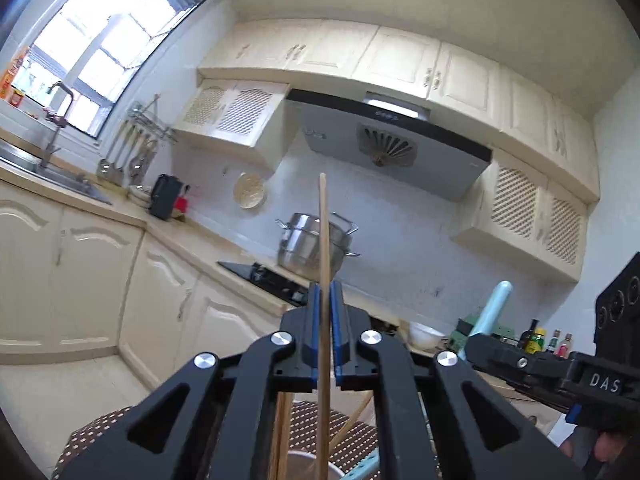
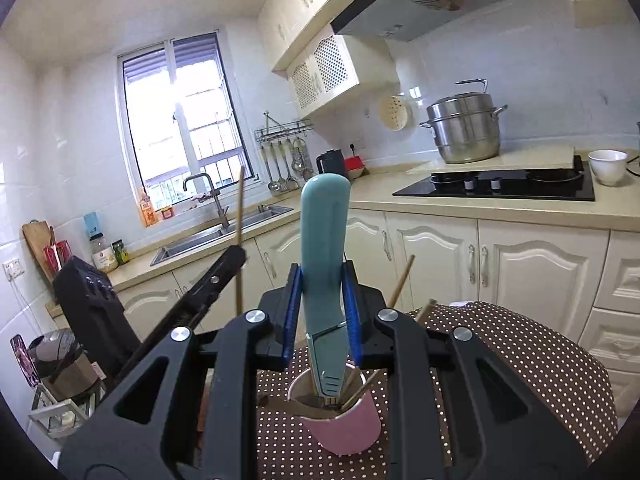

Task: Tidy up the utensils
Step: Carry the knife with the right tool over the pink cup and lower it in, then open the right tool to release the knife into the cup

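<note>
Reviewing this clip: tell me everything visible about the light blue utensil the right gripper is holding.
The light blue utensil is long and flat with a rounded upper end, looks like smooth plastic, and stands nearly upright. The right gripper is shut on its middle, with the blue-padded fingers pressing both sides. Its lower part has a grey metallic-looking section with slots, and its lower end sits inside the pink cup among wooden chopsticks. In the left wrist view its handle shows at the right.

Bright daylight from window (image 2: 184,120), panes blown out with glare, strong fisheye bending and dark vignette at edges, near parts slightly soft, shadows faint, white walls evenly lit
</note>
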`<state>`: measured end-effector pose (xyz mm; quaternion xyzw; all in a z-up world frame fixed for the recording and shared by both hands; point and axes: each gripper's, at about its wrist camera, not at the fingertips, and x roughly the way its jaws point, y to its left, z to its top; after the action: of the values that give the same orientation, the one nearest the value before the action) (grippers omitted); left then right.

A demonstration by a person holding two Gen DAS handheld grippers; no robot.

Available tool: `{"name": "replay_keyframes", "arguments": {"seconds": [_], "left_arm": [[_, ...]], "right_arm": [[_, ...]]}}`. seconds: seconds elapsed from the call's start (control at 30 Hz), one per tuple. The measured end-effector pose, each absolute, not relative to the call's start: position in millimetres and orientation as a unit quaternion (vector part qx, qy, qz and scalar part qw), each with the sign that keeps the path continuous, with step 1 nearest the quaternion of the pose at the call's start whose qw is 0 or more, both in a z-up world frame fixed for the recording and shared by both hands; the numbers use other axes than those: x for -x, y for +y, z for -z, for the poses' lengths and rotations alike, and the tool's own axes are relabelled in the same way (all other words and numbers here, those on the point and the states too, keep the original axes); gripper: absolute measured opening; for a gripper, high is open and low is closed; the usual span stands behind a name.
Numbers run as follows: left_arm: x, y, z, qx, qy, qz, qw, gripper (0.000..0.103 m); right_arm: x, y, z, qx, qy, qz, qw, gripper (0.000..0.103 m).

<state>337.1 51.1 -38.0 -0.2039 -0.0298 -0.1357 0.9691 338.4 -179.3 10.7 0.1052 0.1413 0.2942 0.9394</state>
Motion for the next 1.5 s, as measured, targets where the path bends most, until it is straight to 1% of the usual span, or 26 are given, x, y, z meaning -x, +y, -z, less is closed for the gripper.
{"name": "replay_keyframes", "arguments": {"seconds": [0.3,0.77,1.13,1.33,1.5], "left_arm": [[-356,49,47,0.201,-0.048,0.146,0.967,0.005],[-377,41,73,0.178,-0.032,0.158,0.971,0.005],[-370,36,88,0.157,-0.001,0.16,0.975,0.005],[-352,40,93,0.153,0.022,0.167,0.974,0.005],[-340,38,99,0.127,0.047,0.164,0.977,0.005]], "right_arm": [[-349,-174,4,-0.09,0.151,-0.307,0.935,0.021],[-358,-168,22,-0.072,0.17,-0.322,0.929,0.021],[-357,-168,22,-0.067,0.173,-0.325,0.927,0.021],[-352,-166,21,-0.06,0.186,-0.32,0.927,0.021],[-350,-160,20,-0.043,0.205,-0.311,0.927,0.021]]}}
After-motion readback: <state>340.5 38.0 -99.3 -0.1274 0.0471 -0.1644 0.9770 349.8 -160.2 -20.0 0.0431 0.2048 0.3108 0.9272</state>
